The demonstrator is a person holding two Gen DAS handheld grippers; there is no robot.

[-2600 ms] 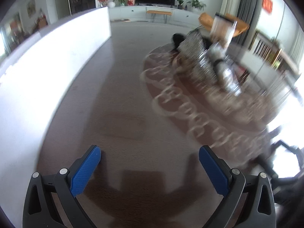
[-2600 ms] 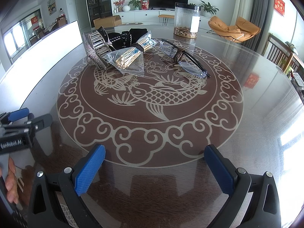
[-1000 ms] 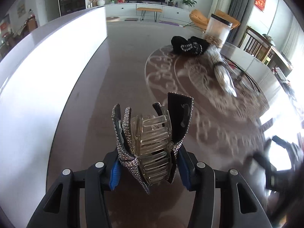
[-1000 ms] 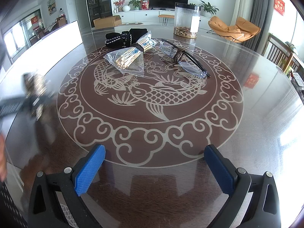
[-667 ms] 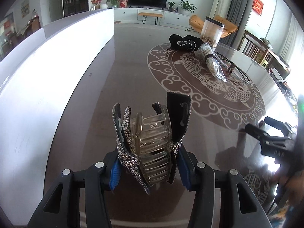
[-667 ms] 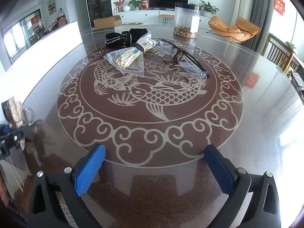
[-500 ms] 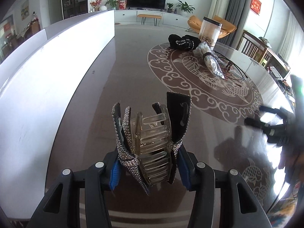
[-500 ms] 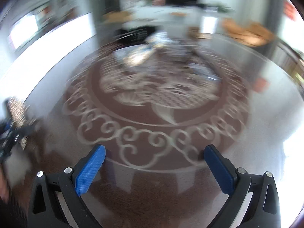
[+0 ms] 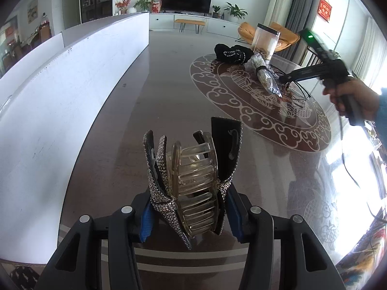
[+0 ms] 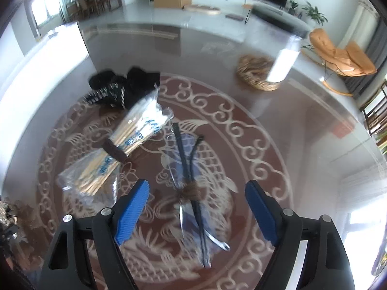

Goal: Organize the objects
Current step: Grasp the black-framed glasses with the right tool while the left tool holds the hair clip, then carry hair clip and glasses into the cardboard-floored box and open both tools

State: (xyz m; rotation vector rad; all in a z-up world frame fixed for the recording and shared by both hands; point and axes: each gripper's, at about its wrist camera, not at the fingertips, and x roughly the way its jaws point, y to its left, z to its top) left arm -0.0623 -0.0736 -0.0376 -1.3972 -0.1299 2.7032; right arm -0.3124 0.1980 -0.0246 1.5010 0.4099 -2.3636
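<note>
Hovering my right hand-held gripper [image 10: 196,207], fingers apart, over the bagged glasses [image 10: 191,188], long axis running frame-vertical between them; left hand-held gripper [image 9: 188,213] clamps the hair claw [image 9: 191,181].

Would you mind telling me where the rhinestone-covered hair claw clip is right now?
The rhinestone-covered hair claw clip is clamped between the left gripper's blue fingers, held above the near edge of the dark glossy table, apart from the items on the carp medallion.

My blue fingers [image 9: 147,215] grip a rhinestone-studded clear hair claw [image 9: 193,186]; tabletop [image 9: 169,111] brown with cream scrollwork.
</note>
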